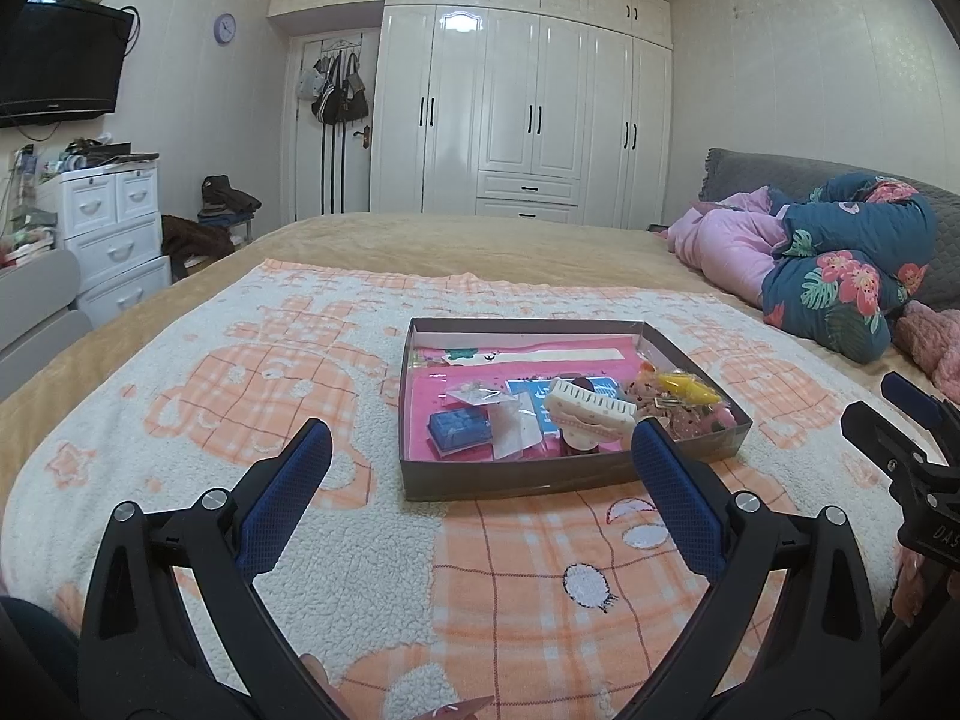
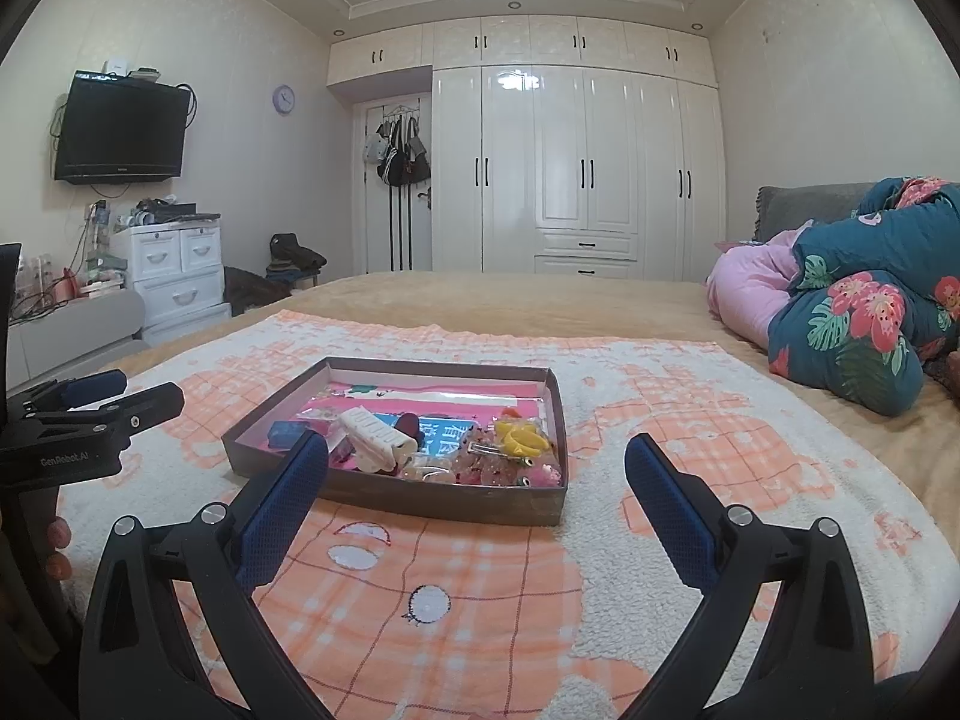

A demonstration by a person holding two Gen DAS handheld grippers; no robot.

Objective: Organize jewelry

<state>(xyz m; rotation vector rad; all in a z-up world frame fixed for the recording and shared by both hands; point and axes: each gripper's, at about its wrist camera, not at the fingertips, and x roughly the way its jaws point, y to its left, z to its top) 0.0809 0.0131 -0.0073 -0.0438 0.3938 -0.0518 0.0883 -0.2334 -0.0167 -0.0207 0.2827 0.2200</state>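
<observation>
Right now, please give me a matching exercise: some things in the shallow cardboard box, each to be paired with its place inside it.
Things:
1. small blue plastic case
2. white toothed hair clip
3. yellow plastic ring piece

Places, seen from the left wrist view, in the shallow brown cardboard box:
A. right side
B. near-left part
C. middle, near the front wall

Pairs: 1-B, 2-C, 3-A

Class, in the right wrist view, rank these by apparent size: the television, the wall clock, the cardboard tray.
1. cardboard tray, though nearness to the camera enlarges it
2. television
3. wall clock
</observation>
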